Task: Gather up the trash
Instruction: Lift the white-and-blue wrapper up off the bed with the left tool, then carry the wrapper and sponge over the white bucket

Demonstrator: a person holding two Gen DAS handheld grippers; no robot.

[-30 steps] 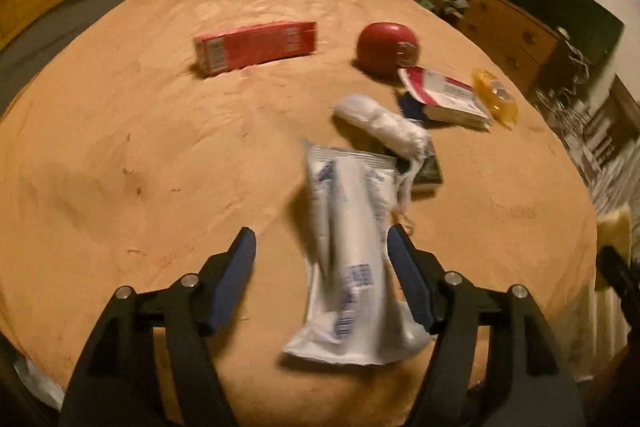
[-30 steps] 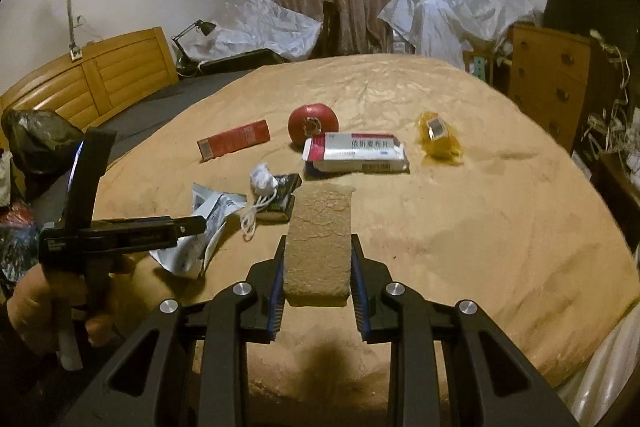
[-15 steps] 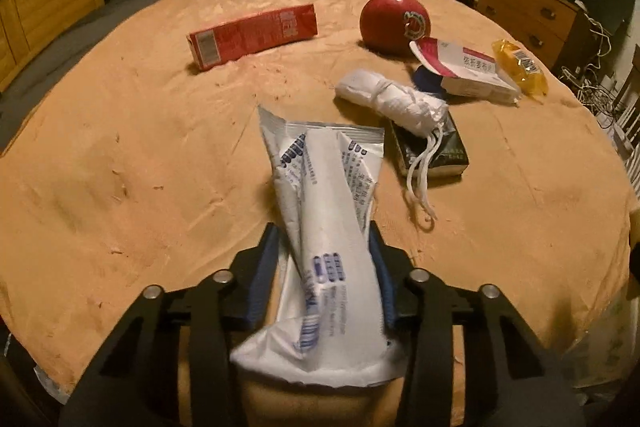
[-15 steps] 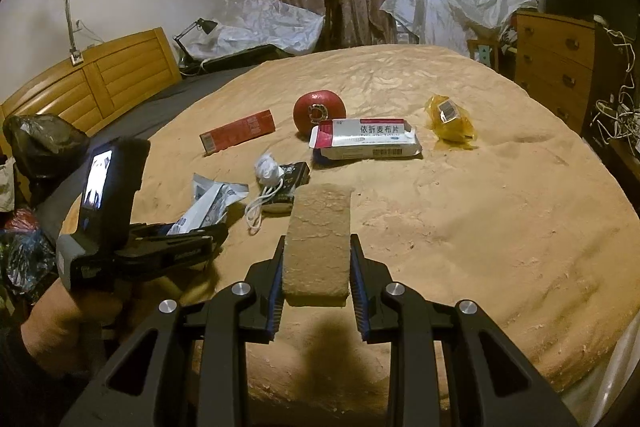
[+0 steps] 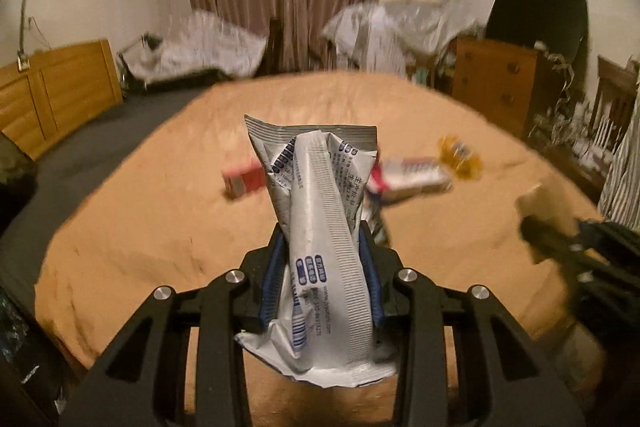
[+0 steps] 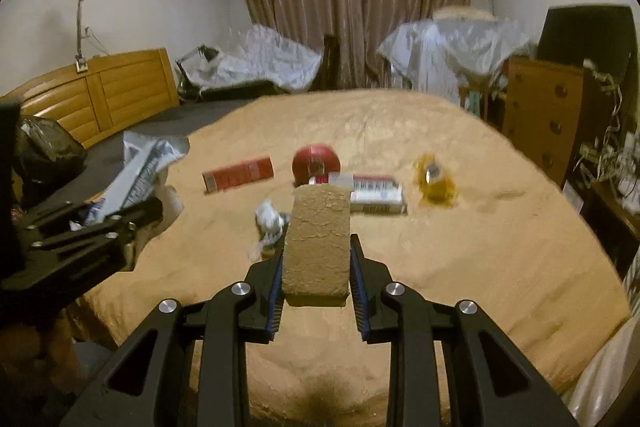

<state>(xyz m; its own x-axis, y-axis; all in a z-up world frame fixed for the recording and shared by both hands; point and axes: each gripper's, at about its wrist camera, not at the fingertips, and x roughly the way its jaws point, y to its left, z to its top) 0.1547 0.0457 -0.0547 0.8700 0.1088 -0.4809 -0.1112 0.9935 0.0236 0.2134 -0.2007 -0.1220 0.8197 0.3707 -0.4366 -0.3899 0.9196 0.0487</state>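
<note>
My left gripper (image 5: 322,251) is shut on a crumpled white and blue wrapper (image 5: 320,227) and holds it up off the tan bedspread (image 5: 160,227); it also shows in the right wrist view (image 6: 140,171). My right gripper (image 6: 316,267) is shut on a tan sponge block (image 6: 318,247) above the bed. On the bed lie a red box (image 6: 238,174), a red round object (image 6: 316,159), a red and white box (image 6: 372,193), a yellow wrapper (image 6: 434,181) and a white wad (image 6: 268,217).
A wooden headboard (image 6: 100,95) stands at left, a wooden dresser (image 6: 544,115) at right. Plastic-covered furniture (image 6: 448,47) and curtains (image 6: 352,7) are behind the bed. A dark plastic bag (image 6: 44,147) sits at the left edge.
My left gripper closed on the white wrapper and lifted it off the bed, tilting up. My right gripper kept its hold on the sponge block and shifted only slightly.
</note>
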